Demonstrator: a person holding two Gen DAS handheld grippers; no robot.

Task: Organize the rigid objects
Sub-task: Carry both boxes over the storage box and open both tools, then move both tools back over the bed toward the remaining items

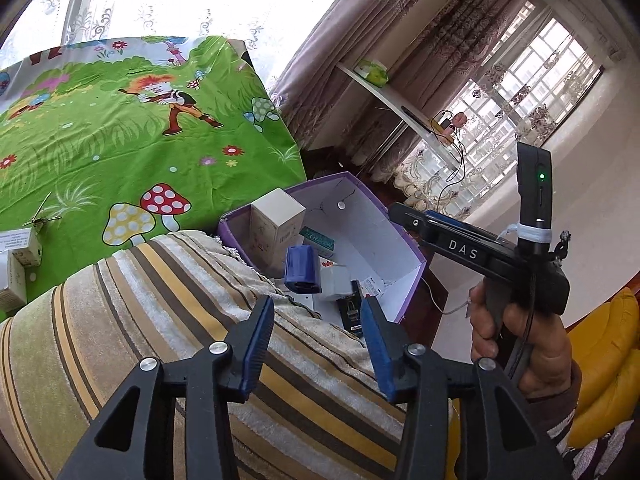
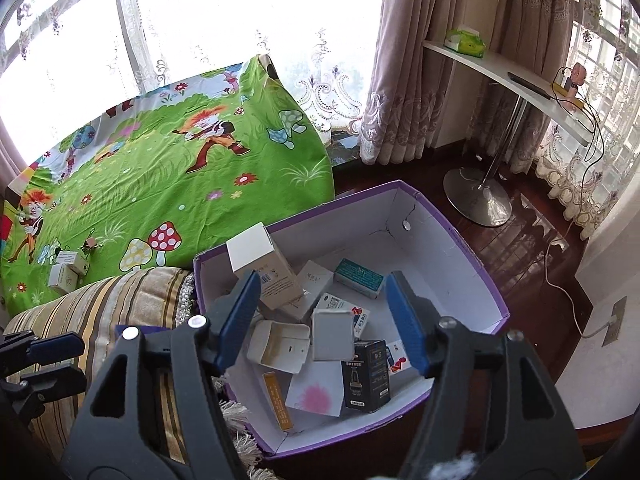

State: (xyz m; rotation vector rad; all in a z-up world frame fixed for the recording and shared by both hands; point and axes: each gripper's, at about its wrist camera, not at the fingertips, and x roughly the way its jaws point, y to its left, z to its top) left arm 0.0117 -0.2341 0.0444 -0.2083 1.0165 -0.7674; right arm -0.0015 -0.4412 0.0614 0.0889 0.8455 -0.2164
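Both grippers are empty over the purple-rimmed cardboard box, so the drop looks done, and the next job is probably to fetch what remains. The right gripper hangs above the box with its jaws standing wide and nothing between them; below it inside the box lie a tall white carton, an opened white carton, a black box, a teal packet and an orange strip. The left gripper has its jaws moderately apart, also empty, over the striped cushion just beside the box.

A few small white cartons remain on the green cartoon sheet, well away from the box, beyond the cushion. To do this well, lift clear of the box wall before swinging across, approach each carton with jaws square to its flat faces, and squeeze lightly, since thin card crushes.
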